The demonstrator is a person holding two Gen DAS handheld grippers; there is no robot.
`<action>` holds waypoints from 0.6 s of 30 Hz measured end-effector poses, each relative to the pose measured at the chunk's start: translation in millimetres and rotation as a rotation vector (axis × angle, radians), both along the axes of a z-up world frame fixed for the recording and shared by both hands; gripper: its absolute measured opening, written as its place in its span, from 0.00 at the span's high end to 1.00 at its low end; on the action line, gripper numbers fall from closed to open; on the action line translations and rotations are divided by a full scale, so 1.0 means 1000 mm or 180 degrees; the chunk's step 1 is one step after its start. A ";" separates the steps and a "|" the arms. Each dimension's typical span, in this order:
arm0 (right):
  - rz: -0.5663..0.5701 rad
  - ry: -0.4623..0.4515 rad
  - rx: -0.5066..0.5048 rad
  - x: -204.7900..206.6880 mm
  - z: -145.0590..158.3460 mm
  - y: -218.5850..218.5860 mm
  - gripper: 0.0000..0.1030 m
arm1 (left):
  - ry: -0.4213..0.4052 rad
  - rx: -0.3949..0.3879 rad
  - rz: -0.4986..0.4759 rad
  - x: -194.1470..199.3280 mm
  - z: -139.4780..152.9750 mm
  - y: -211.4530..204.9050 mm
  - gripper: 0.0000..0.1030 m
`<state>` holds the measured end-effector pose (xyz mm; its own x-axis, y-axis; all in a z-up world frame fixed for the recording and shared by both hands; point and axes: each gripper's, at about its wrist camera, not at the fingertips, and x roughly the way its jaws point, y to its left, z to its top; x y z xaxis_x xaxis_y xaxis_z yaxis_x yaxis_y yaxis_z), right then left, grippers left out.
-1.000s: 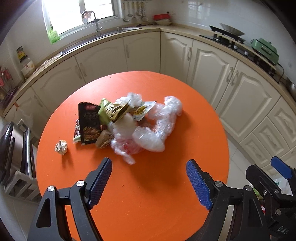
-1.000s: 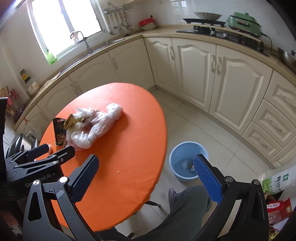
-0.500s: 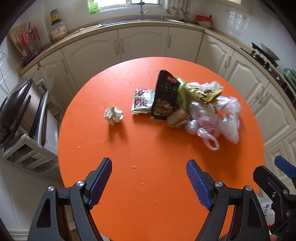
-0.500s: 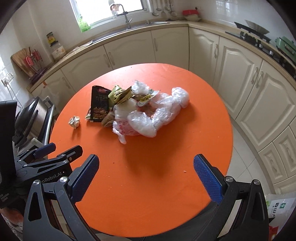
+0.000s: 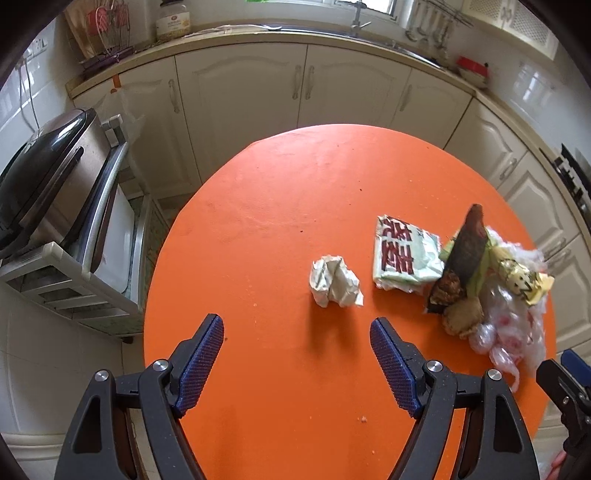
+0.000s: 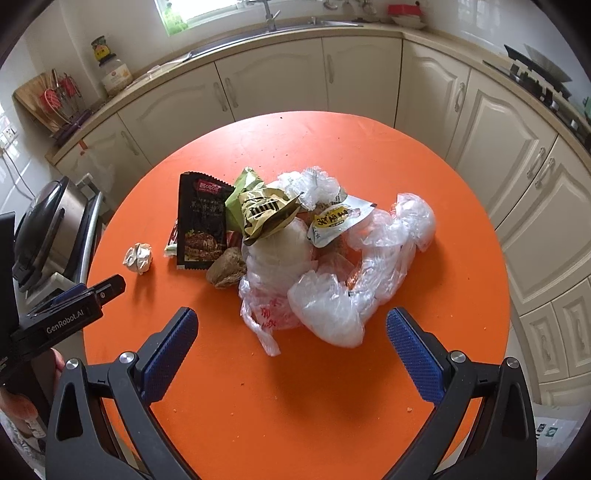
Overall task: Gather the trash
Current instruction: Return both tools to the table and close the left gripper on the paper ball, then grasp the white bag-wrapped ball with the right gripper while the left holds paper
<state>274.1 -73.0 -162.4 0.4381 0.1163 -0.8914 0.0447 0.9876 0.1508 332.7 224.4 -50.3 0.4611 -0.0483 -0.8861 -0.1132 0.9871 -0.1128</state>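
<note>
A heap of trash lies on the round orange table [image 6: 461,280]: clear plastic bags [image 6: 373,266], a black snack wrapper [image 6: 201,221], a gold wrapper [image 6: 266,212] and a brown lump [image 6: 226,272]. A crumpled paper ball [image 5: 334,281] lies apart to the left, also in the right wrist view [image 6: 138,257]. A green-white packet [image 5: 404,258] lies beside it. My left gripper [image 5: 297,363] is open and empty, just short of the paper ball. My right gripper [image 6: 290,352] is open and empty, in front of the plastic bags.
Cream kitchen cabinets [image 6: 266,81] curve around the table. A metal appliance on a rack [image 5: 55,192] stands left of the table. A sink and counter [image 6: 280,27] run along the back, a stove [image 6: 543,77] at right.
Both grippers swung left and moved closer to the table. The left view now centres on the paper ball; the right view centres on the trash heap. Both stayed open.
</note>
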 end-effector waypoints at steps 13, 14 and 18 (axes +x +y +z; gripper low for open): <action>-0.0014 0.0200 -0.0128 0.042 -0.017 -0.010 0.00 | 0.0078 -0.0166 -0.0124 0.070 -0.035 -0.002 0.80; -0.0011 0.0211 -0.0116 0.044 -0.017 -0.012 0.00 | 0.0088 -0.0184 -0.0126 0.070 -0.035 0.001 0.80; 0.0025 0.0177 -0.0067 0.043 -0.009 -0.014 0.00 | 0.0074 -0.0172 -0.0110 0.059 -0.030 0.008 0.80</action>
